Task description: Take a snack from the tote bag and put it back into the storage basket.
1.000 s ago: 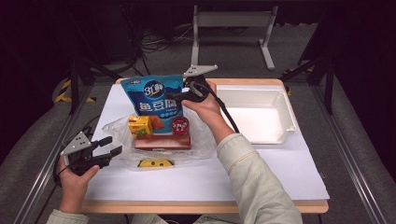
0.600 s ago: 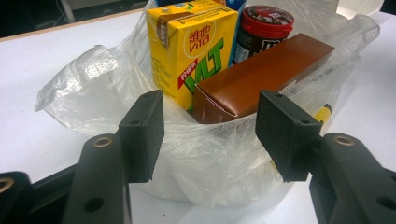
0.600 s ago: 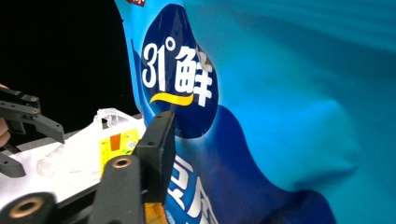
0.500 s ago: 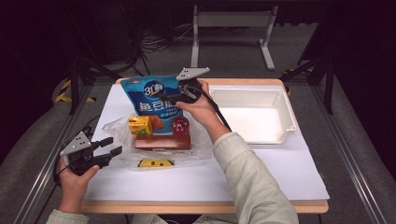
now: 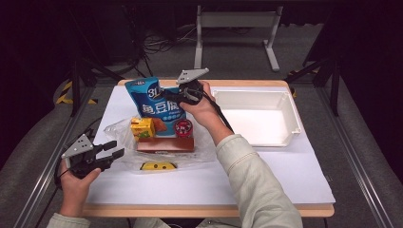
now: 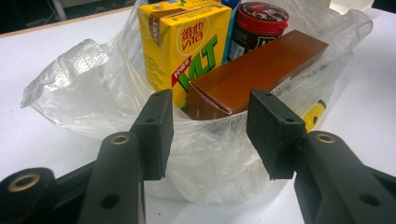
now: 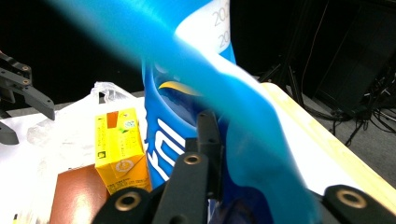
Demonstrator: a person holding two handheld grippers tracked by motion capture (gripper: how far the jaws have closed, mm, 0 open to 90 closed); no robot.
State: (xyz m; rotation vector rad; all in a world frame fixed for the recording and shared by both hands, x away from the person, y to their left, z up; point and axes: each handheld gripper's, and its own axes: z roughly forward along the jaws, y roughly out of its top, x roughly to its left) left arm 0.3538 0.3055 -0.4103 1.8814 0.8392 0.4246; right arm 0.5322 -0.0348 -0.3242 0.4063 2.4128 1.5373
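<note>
from the high view i log the right gripper [image 5: 177, 93] at about 12 o'clock of the clear plastic bag [image 5: 121, 130], its jaws clamped on the upper right edge of the blue snack pouch [image 5: 154, 104]. in the right gripper view the pouch film is pinched flat between the two black jaws, which have just been closing, and the blue film (blurred by nearness) crosses the frame above them. the pouch stands upright at the far end of the bag, leaning slightly to 11 o'clock.

my left gripper [image 5: 113, 155] rests at 8 o'clock of the bag, near the table's left edge, held level and aimed toward the bag. its jaws stand partly apart and have just been narrowing; in the left gripper view the near rim of the bag lies between the pads [image 6: 159, 126], but i cannot confirm that either pad presses on it.

contents seen inside the bag: a yellow drink carton [image 6: 187, 42] upright, a brown box [image 6: 261, 70] lying flat just beside it at 3 o'clock, and a red-lidded jar [image 6: 259, 21] behind the box. a small yellow object [image 5: 158, 166] lies at the bag's 6 o'clock edge.

a white tray [image 5: 290, 107] sits at 3 o'clock of the bag, well apart from it. all rests on the white table sheet [image 5: 285, 175].
</note>
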